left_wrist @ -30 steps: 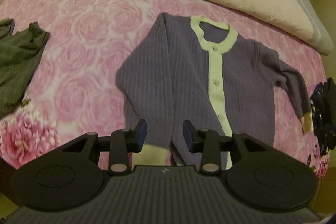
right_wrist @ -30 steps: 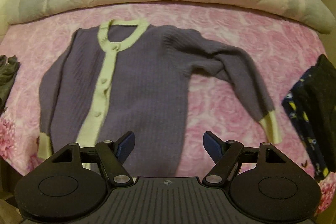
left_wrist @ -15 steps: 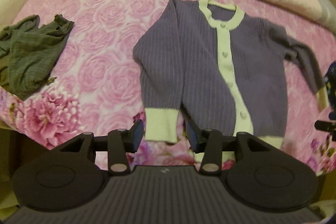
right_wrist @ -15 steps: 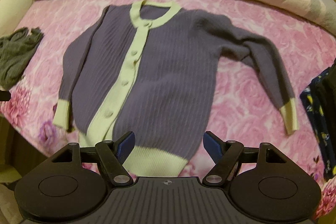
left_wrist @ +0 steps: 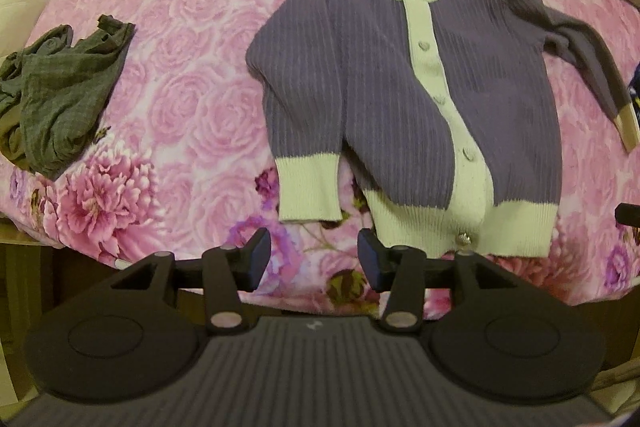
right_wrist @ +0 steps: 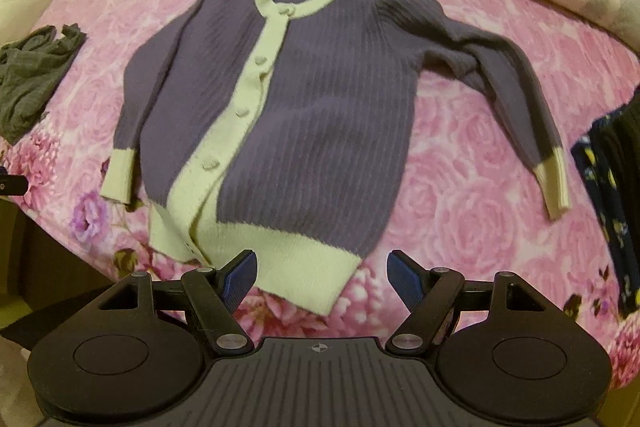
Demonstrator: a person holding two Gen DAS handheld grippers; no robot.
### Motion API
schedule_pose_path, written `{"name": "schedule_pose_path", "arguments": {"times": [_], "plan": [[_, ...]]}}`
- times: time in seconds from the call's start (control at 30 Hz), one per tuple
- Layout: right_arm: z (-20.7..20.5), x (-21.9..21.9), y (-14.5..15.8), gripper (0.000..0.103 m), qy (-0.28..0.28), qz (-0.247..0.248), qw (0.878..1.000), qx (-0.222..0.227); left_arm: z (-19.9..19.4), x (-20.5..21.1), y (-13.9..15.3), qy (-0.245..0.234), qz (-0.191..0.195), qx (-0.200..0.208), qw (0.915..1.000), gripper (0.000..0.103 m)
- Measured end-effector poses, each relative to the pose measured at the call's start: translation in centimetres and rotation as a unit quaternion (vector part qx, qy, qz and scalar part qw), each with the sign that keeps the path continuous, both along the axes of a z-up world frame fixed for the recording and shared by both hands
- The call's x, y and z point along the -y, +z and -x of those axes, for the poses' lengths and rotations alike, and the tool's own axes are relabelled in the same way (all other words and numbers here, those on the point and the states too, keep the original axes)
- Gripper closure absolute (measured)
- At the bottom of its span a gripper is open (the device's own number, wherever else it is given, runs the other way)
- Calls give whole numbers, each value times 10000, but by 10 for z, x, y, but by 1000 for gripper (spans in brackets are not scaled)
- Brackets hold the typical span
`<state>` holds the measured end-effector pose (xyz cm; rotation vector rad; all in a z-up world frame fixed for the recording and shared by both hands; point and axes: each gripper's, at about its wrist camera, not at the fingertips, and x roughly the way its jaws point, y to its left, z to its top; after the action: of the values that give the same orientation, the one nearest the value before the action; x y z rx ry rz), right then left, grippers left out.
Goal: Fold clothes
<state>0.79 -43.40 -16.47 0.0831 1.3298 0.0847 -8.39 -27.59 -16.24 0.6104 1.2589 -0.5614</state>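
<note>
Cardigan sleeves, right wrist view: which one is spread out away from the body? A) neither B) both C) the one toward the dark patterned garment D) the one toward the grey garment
C: on the purple cardigan, the sleeve toward the dark patterned garment angles outward, while the other lies along the body.

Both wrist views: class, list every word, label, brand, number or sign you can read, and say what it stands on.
No readable words or numbers in either view.
Small pale mark on the left gripper's ribbed black body: too small to read.
Small crosshair sign on the right gripper's ribbed black body: a symbol, no text.
Purple ribbed cardigan with cream trim: no label visible.
</note>
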Motion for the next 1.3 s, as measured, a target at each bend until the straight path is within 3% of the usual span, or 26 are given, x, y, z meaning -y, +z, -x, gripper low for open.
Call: {"name": "schedule_pose_path", "arguments": {"times": [0.37,0.53,0.8,0.93,1.03,1.07,1.13,1.17,1.2,1.3], "plan": [[0,-3,-13,28,-244,139,9994,-217,-13,-6,-26,-89,-292,-149,9994,56],[-2,-13,-25,28,-414,240,9983,-334,-25,-14,-49,-234,-180,-262,9992,49],[-6,-24,-61,28,-951,481,9929,-520,-33,-14,-121,-1020,156,-258,9943,42],[-3,-28,-84,28,-1292,526,9885,-587,-50,-2,-167,-1090,339,-312,9930,42],[2,-31,-102,28,-1528,567,9842,-692,-69,4,-192,-943,680,-408,9924,43],[4,-31,-108,28,-1598,599,9827,-714,-76,3,-198,-851,797,-403,9924,46],[7,-33,-119,28,-1770,694,9790,-736,-93,-3,-205,-729,1018,-391,9914,64],[9,-34,-123,28,-1872,730,9769,-721,-102,-9,-206,-672,1163,-417,9901,85],[10,-35,-126,28,-1961,743,9752,-712,-114,-16,-203,-600,1349,-477,9879,93],[9,-37,-129,28,-2184,719,9705,-721,-160,-45,-180,-260,1734,-373,9838,94]]}}
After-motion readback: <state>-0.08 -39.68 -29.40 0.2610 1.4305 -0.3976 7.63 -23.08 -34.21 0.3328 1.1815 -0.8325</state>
